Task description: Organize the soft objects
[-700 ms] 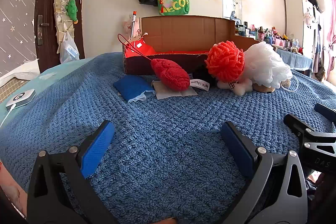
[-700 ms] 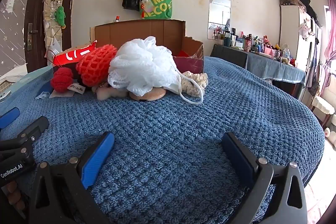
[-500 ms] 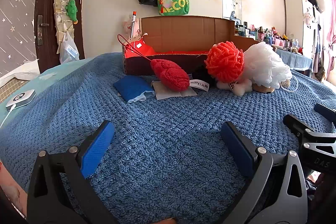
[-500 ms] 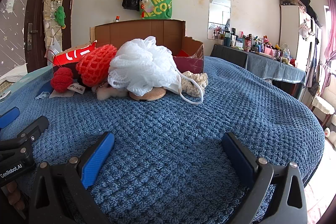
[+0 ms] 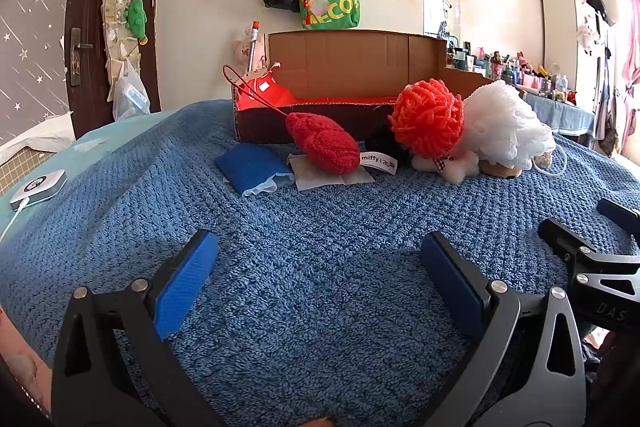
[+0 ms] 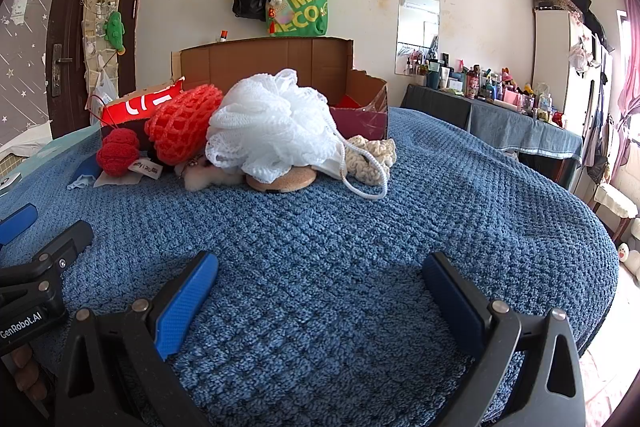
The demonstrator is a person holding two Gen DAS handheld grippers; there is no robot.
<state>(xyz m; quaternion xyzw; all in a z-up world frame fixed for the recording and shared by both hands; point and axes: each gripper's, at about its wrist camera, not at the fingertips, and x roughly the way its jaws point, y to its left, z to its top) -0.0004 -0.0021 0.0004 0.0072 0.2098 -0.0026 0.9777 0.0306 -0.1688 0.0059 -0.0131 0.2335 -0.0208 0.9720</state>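
The soft objects, a white mesh pouf (image 6: 276, 125), an orange pouf (image 5: 428, 117) and a red knitted piece (image 5: 322, 143), lie together on the blue blanket (image 5: 320, 227) just before the cardboard box (image 5: 352, 67), while the left gripper (image 5: 320, 279) and right gripper (image 6: 320, 291) stand wide apart and empty.

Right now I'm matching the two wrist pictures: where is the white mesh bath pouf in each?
Left wrist: white mesh bath pouf right of centre, beside the orange pouf.
Right wrist: pouf at centre, above the open claw.
Shared landmark: cardboard box behind it.
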